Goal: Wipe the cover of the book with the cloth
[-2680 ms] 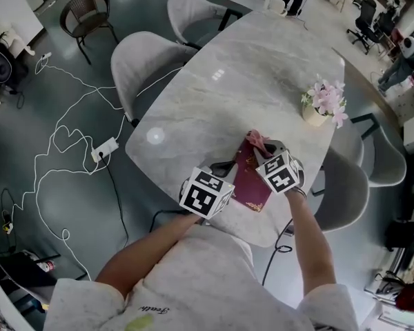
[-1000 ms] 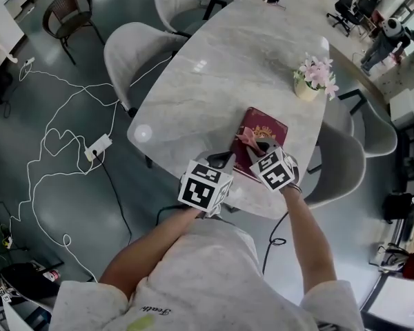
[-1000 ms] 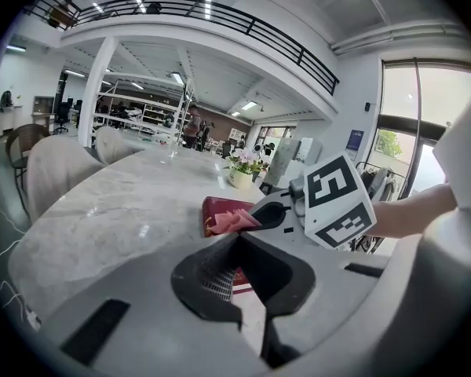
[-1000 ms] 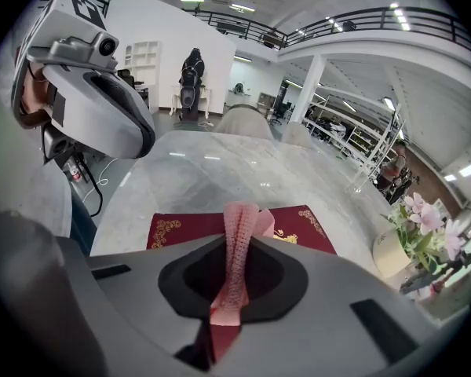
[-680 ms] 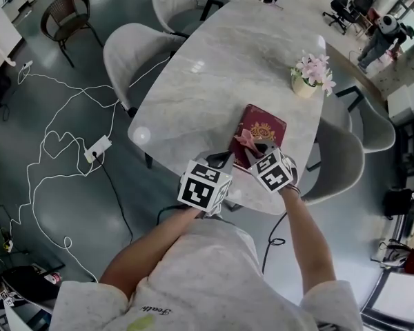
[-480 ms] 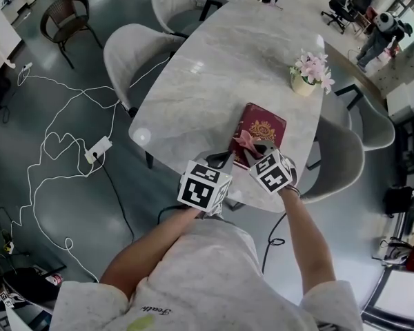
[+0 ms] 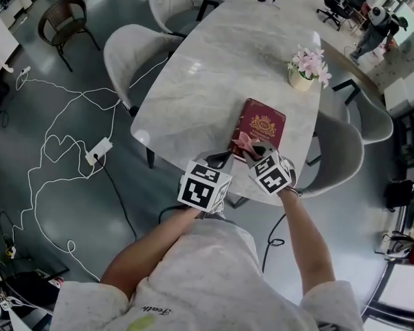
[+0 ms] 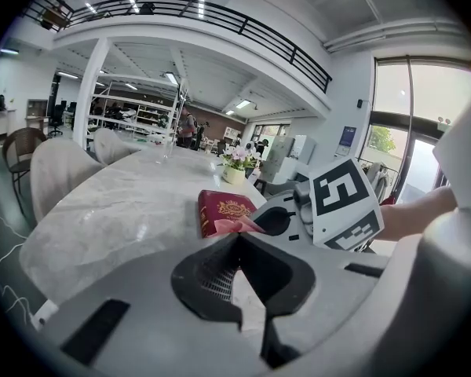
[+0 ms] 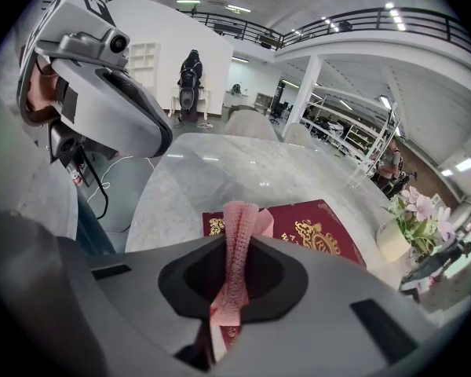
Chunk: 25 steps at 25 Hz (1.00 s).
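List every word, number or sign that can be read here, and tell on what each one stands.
Book: gold crest and lettering, too small to read.
Shirt: one script word, upside down, too blurred to read.
Cubes on left gripper and right gripper: square markers only, no words.

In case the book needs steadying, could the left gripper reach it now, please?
Probably yes: the book lies ahead of the left gripper, though the cloth in the right gripper crowds its near end.

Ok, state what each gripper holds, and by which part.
Right gripper pinches the pink cloth by a bunched fold, its free end over the book. Left gripper holds nothing; its jaws are together.
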{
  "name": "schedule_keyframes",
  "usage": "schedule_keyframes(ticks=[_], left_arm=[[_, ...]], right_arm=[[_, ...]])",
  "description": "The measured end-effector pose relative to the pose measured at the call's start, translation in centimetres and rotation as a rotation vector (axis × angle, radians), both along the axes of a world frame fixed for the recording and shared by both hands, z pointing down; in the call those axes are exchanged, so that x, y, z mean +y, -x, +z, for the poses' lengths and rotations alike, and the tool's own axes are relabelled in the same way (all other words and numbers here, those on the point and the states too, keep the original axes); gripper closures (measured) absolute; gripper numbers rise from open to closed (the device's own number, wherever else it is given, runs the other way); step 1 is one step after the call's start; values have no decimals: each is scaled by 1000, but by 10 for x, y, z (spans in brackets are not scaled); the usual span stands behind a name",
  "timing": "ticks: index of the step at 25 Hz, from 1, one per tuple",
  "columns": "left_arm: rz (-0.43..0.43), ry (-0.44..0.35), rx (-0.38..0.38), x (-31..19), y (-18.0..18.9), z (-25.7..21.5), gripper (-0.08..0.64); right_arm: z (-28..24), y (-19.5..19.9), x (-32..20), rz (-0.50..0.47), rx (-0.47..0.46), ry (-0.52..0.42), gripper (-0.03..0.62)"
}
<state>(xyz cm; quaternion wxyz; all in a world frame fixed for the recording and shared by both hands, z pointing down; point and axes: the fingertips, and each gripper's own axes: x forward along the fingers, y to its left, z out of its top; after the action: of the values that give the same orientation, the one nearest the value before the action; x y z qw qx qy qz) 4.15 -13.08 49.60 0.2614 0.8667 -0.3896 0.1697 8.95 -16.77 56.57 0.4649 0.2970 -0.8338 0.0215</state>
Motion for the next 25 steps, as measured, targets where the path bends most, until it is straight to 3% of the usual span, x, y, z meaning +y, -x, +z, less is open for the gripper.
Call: schedule_keyframes(ticks=[17,25], left_arm=[[42,1,14,15,-12,-1,552],[42,3,18,6,-19,-2,552]], right_arm=[[-10,5,33,-18,-36,19,571],[-48,-5,16,-36,-45,-41,571]])
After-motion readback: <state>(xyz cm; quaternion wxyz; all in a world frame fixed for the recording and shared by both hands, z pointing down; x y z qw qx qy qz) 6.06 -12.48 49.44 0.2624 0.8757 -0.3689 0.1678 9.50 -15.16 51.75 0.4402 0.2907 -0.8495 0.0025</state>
